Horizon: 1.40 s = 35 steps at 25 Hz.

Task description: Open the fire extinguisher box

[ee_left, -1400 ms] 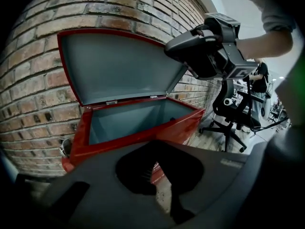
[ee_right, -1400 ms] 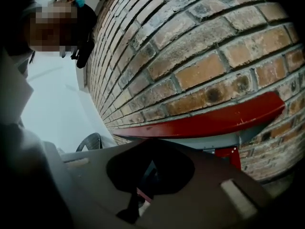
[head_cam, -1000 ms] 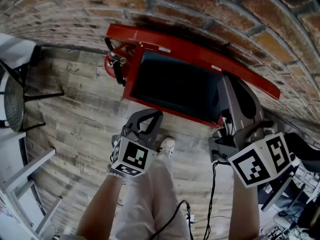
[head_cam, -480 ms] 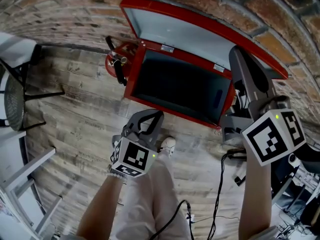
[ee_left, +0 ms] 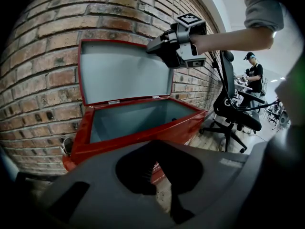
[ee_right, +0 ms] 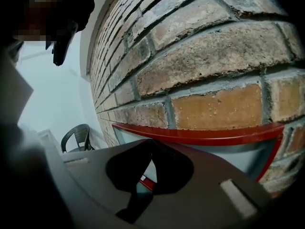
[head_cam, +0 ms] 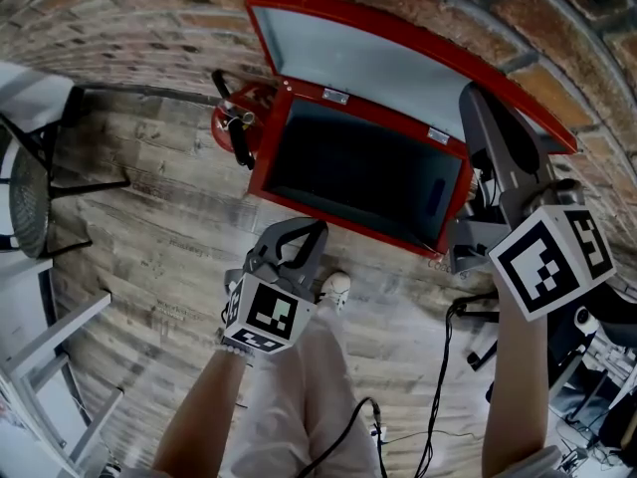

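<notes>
The red fire extinguisher box (head_cam: 338, 225) stands on the floor by the brick wall, and its inside is dark. Its lid (head_cam: 368, 63) is raised and leans back toward the bricks. My right gripper (head_cam: 481, 103) is shut, with its tip by the lid's right edge; in the right gripper view the lid's red edge (ee_right: 200, 136) lies just beyond the closed jaws and nothing shows between them. The left gripper view shows that gripper (ee_left: 152, 46) at the lid's (ee_left: 124, 70) upper right corner. My left gripper (head_cam: 304, 229) hangs shut in front of the box, apart from it.
A red extinguisher with a black hose (head_cam: 234, 127) stands at the box's left end. A black office chair (ee_left: 233, 113) is to the right, with a person (ee_left: 252, 75) behind it. A dark chair (head_cam: 25, 197) stands far left. Cables (head_cam: 438, 366) trail on the wooden floor.
The lid has swung up from nearly closed to fully raised against the wall. My right gripper rose and moved right with it. The left gripper stayed still.
</notes>
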Tool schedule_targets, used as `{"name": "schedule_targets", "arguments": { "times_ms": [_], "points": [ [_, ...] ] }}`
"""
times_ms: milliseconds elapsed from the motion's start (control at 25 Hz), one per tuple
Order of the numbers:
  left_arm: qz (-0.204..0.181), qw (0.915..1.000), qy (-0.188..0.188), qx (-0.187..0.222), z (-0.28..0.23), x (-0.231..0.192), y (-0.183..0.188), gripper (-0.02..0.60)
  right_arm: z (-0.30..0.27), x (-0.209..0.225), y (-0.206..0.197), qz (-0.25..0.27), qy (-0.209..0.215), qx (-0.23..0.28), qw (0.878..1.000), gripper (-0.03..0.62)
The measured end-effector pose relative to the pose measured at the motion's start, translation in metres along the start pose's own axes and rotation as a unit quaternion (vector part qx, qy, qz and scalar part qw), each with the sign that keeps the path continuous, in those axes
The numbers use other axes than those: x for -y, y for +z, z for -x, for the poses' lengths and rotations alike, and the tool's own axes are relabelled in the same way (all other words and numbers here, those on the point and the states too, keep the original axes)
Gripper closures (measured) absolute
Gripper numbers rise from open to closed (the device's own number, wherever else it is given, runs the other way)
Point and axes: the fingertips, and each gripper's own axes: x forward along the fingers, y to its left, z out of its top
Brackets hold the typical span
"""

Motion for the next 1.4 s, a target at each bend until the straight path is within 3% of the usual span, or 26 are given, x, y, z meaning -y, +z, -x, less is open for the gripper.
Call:
{"name": "schedule_targets", "arguments": {
  "times_ms": [280, 400, 760, 1000, 1400],
  "points": [
    [0.002, 1.0, 0.0, 0.002, 0.002, 0.002, -0.002, 0.583, 0.002, -0.017, -0.015, 0.011, 0.042, -0.021, 0.999, 0.569],
    [0.002, 1.0, -0.002, 0.003, 0.004, 0.003, -0.004, 0.583, 0.001, -0.031, -0.033, 0.02, 0.068, -0.049, 0.996, 0.531],
    [0.003, 1.0, -0.006, 0.005, 0.012, 0.009, -0.011, 0.583, 0.012, -0.065, -0.109, 0.062, 0.121, -0.148, 0.98, 0.513],
    [0.008, 0.9999, -0.006, 0.007, 0.018, 0.011, -0.017, 0.583, 0.026, -0.087, -0.162, 0.086, 0.17, -0.216, 0.958, 0.468],
    [0.012, 0.9999, -0.004, 0.004, 0.028, 0.015, -0.028, 0.583, 0.05, -0.114, -0.234, 0.129, 0.246, -0.322, 0.905, 0.454]
  ]
}}
